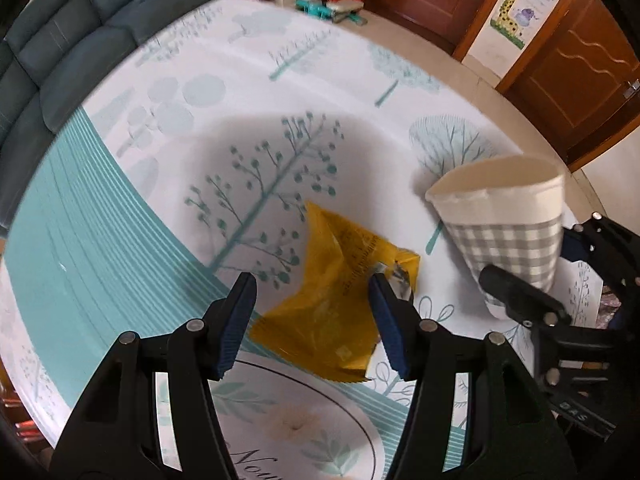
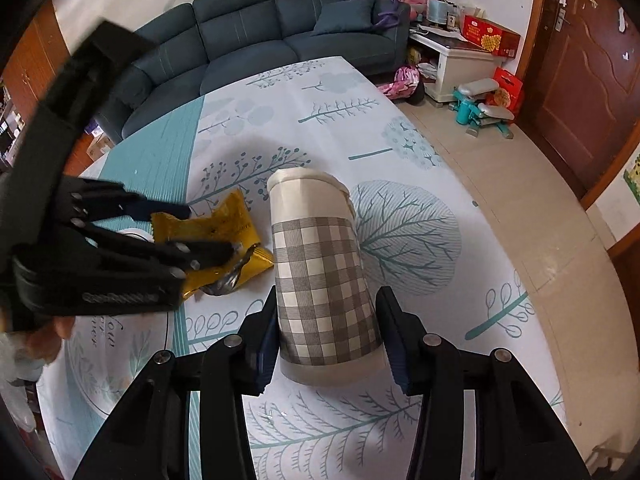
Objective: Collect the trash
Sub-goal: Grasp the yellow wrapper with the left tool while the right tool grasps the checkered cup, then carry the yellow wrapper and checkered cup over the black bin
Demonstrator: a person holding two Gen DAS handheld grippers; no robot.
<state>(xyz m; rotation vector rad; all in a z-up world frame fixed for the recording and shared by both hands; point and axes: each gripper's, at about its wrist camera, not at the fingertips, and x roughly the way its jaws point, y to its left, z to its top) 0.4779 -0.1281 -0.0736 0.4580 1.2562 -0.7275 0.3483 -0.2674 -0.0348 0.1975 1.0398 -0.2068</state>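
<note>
A crumpled yellow snack wrapper (image 1: 336, 300) lies on the tree-patterned table cover (image 1: 200, 120). My left gripper (image 1: 312, 320) is open, its fingers on either side of the wrapper just above it. The wrapper also shows in the right wrist view (image 2: 224, 236), with the left gripper (image 2: 188, 232) over it. A grey checked paper cup (image 2: 320, 280) sits between the fingers of my right gripper (image 2: 328, 344), whose jaws are closed against its lower part. The cup also shows in the left wrist view (image 1: 504, 224), tilted, with the right gripper (image 1: 532, 280) at its base.
A dark blue sofa (image 2: 260, 32) runs along the table's far side. A white cabinet (image 2: 460, 64) with a red box, toys on the tiled floor (image 2: 484, 108) and brown wooden doors (image 2: 580, 80) stand to the right.
</note>
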